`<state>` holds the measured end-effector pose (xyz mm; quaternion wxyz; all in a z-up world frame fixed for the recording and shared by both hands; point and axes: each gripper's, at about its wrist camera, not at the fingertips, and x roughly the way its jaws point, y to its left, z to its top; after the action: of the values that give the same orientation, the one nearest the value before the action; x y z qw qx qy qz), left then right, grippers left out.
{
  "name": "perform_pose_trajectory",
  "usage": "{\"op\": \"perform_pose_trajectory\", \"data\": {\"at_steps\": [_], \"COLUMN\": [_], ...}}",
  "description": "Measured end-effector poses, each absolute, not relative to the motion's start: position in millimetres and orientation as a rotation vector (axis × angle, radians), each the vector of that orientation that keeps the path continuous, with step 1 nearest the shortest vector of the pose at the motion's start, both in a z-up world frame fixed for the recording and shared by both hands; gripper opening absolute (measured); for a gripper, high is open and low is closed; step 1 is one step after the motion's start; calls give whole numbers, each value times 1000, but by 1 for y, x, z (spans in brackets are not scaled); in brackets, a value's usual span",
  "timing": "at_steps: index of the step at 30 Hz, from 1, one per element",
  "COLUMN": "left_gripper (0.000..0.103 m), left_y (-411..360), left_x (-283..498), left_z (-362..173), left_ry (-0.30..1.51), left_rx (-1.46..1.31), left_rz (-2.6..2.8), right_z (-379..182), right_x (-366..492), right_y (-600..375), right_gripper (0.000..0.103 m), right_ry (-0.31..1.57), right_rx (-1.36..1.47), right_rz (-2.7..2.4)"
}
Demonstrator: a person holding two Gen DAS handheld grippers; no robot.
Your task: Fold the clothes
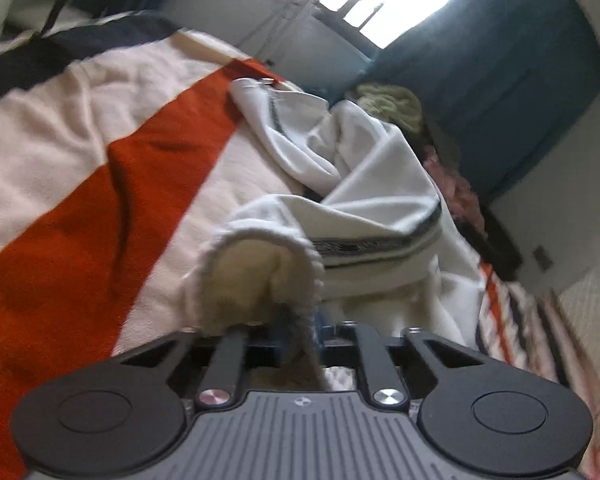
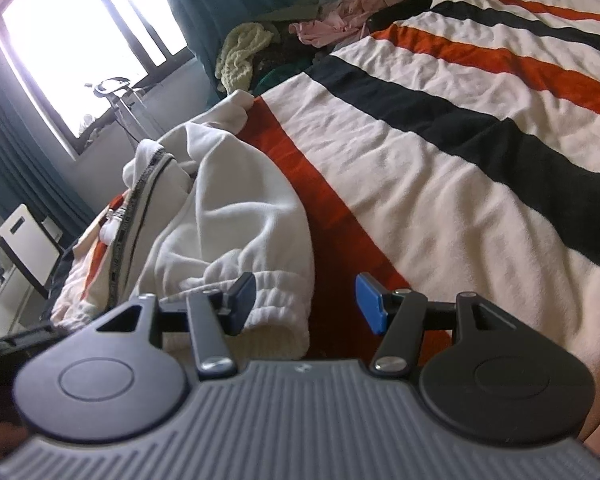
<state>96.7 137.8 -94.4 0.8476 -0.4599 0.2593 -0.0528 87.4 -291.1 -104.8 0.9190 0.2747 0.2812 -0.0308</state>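
A white fleece garment [image 1: 380, 184] with a grey-black striped band lies crumpled on the striped blanket [image 1: 60, 140]. In the left wrist view one ribbed cuff [image 1: 260, 276] gapes towards the camera. My left gripper [image 1: 306, 340] is shut on that cuff's edge, and the cloth hides most of its blue pads. In the right wrist view the same garment [image 2: 228, 200] lies to the left, with an elastic cuff [image 2: 276, 304] at the near end. My right gripper [image 2: 306, 300] stands open, its left pad [image 2: 244, 296] resting over this cuff and its right pad [image 2: 370, 304] over the orange stripe.
The cream, orange and black blanket [image 2: 440, 160] covers the bed to the right. A pile of other clothes sits at the far end: a yellow-green knit [image 2: 244, 52] and pink items [image 2: 340, 12]. A bright window [image 2: 80, 40], teal curtains and a metal stand [image 2: 120, 96] lie beyond the bed.
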Motion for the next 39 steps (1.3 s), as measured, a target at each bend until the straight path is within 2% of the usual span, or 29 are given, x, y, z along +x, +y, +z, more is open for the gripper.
{"op": "perform_pose_trajectory", "data": {"at_steps": [10,15,19,20,21,22,23,24,26,31,34,37,39], "left_gripper": [6,7,11,15,28,37,55,69,85,85,81,69,54], "left_y": [180,186,182,182,182,183,182,182,185,195,188,178,171], "left_x": [65,88,98,98,97,95,95,95,97,108,126,135,137], "left_z": [-97,-116,-109,-106,-102,-99,-97,-94,-89,-90,-95,-102,-107], "left_ry": [365,573,645,659,672,685,699,712,744,755,740,718,701], "left_rx": [-1231,-1121,-1032,-1024,-1017,-1010,-1004,-1003,-1002,-952,-909,-878,-865], "left_rz": [-35,231,230,217,203,190,181,188,208,193,165,178,204], "right_z": [-99,-115,-134,-139,-142,-144,-147,-150,-155,-161,-163,-166,-165], "right_x": [84,99,111,114,117,120,123,127,137,149,155,161,157], "right_y": [-297,-296,-307,-308,-308,-307,-307,-306,-302,-293,-288,-283,-282], "right_gripper": [59,59,59,59,59,60,63,69,73,74,74,71,58], "right_ry": [499,595,674,689,695,701,707,714,739,756,762,765,754], "right_rx": [675,790,904,934,953,973,993,1010,1026,1008,990,973,962], "right_rz": [60,150,115,123,130,136,143,151,175,228,259,288,293]}}
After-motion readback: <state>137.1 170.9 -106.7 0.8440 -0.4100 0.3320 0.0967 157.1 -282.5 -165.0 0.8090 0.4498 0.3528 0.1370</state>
